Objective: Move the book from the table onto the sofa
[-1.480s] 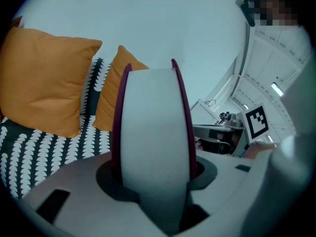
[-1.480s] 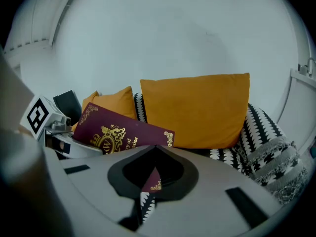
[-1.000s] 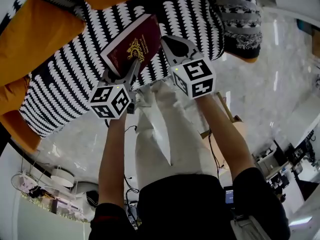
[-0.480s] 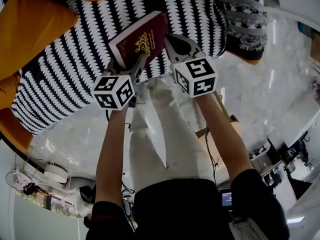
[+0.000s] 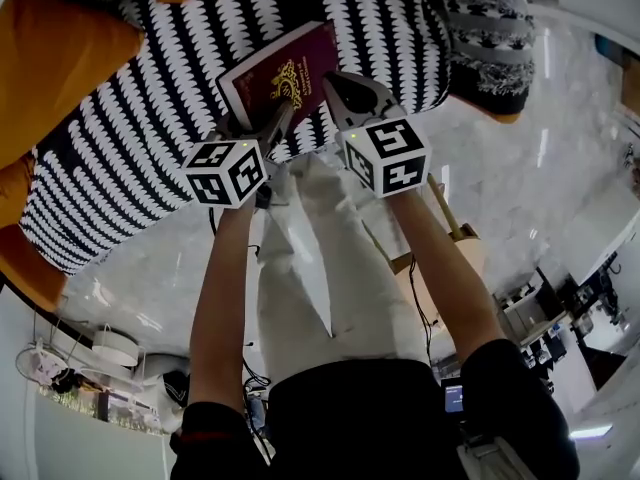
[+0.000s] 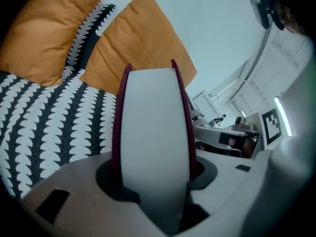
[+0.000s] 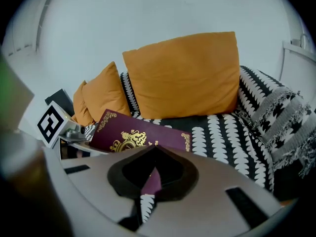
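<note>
The book is maroon with a gold emblem, and my left gripper is shut on its near end. It hangs tilted just above the black-and-white patterned sofa seat. In the left gripper view its white page edge stands upright between the jaws of the left gripper, with maroon covers on both sides. My right gripper is shut and holds nothing, just right of the book. The right gripper view shows the book's cover beyond the closed tips of the right gripper.
Orange cushions lean against the sofa back, with more at the left. A grey fringed throw drapes over the sofa's right end. Pale marble floor lies to the right. The person's legs stand close to the sofa's front edge.
Both grippers and the book have sunk toward the sofa seat. The book sits a little further over the seat. Neither gripper's jaws have changed.
</note>
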`<state>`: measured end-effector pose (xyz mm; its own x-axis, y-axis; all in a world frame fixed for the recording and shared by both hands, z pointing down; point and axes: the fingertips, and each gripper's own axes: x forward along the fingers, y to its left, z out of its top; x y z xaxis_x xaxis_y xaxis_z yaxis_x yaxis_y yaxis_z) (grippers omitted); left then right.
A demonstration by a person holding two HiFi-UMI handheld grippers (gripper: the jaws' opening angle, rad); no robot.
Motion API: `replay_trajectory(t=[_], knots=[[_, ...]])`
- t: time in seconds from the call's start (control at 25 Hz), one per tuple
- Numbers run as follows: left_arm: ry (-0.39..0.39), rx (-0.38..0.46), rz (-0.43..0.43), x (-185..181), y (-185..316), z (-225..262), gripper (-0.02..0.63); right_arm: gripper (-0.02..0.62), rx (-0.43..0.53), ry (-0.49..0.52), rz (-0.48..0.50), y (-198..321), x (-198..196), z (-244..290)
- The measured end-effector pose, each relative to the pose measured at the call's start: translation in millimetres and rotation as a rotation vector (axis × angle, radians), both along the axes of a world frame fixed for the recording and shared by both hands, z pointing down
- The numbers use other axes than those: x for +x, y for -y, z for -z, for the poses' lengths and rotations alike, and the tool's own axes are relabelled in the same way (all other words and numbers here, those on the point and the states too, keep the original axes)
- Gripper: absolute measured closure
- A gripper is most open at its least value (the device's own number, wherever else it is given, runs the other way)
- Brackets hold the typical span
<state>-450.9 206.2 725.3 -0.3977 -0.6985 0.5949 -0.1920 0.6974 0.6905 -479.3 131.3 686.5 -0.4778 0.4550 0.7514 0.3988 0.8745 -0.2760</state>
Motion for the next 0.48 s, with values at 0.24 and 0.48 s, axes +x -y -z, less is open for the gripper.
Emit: replay_trajectory(t=[0.24,0.48], knots=[[-0.008,-0.005,-0.008,-2.0,-5.7,-0.2,0.371,0.578,0.000,-0.002,0.014,-7.7,0.8,-0.7],[0.029,-0.073,0.014,-12.3,-11.4,-8.4,0.230,0.578,-0.027,-0.025,-0.012,-3.3,-6.3,-5.2]])
